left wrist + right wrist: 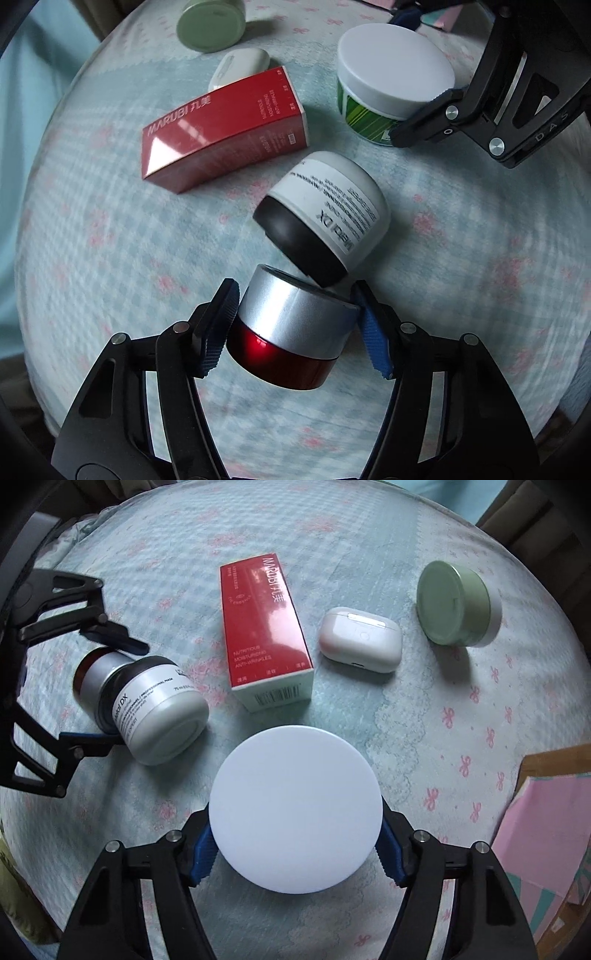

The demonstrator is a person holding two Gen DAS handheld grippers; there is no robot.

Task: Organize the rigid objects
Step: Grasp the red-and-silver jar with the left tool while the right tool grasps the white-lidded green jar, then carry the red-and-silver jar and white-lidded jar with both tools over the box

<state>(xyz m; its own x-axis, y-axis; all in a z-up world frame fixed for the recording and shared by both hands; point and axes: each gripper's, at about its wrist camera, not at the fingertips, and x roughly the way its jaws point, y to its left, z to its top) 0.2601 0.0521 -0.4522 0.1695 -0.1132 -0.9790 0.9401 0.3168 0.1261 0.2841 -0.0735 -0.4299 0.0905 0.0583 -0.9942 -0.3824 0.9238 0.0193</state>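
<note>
My left gripper (295, 328) is shut on a red jar with a silver lid (291, 332), tilted on its side; it also shows in the right wrist view (94, 672). A white jar with a black lid (325, 218) lies on its side against the silver lid (162, 709). My right gripper (295, 845) is shut on a white-lidded jar (295, 808) with a green label (388, 77). A red Marubi box (225, 129) (266, 627) lies flat mid-table.
A white earbud case (360, 638) (240, 66) and a green jar (458, 603) (210, 26) on its side lie beyond the box. All rest on a pale blue checked cloth (424, 716). A pink carton (546, 819) stands at the right edge.
</note>
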